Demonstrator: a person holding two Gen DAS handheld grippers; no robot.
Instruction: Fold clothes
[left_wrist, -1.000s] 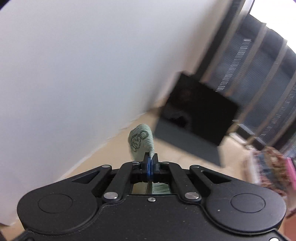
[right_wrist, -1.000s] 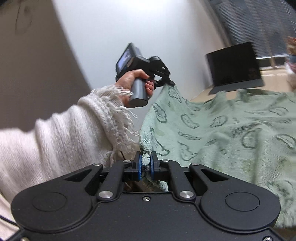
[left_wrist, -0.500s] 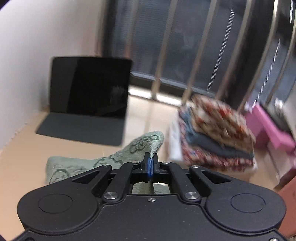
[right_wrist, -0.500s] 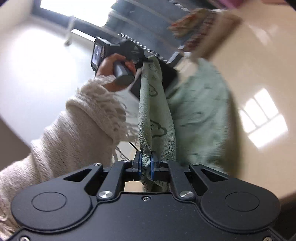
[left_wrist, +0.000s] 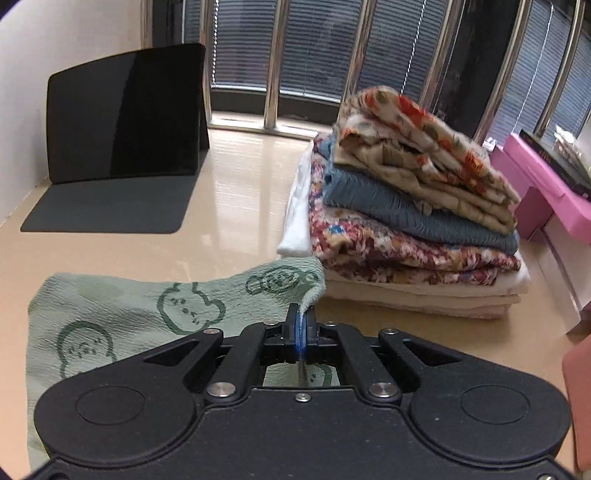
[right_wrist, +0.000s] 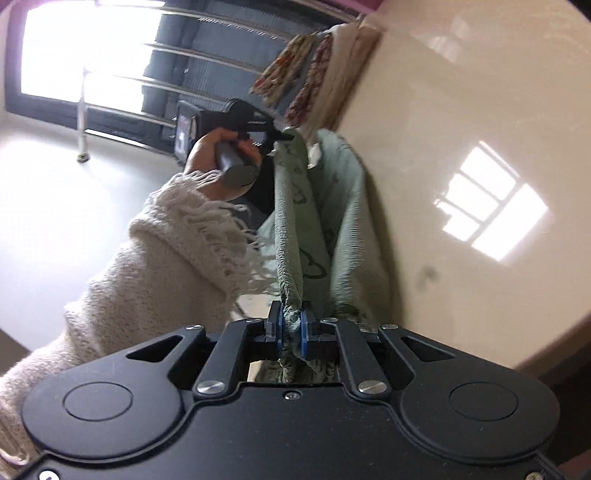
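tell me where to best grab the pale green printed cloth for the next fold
Keep to the corners of the pale green printed cloth: the left gripper and right gripper each pinch one, approaching edge-on from the near side. The thin hem fits shut pads and spreads flat.

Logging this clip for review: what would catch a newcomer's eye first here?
The green cloth, pinched at one edge by the left tongs and bunched in the right tongs, part lying on the table. Just right of it stands a stack of folded clothes; a tablet stands far left.
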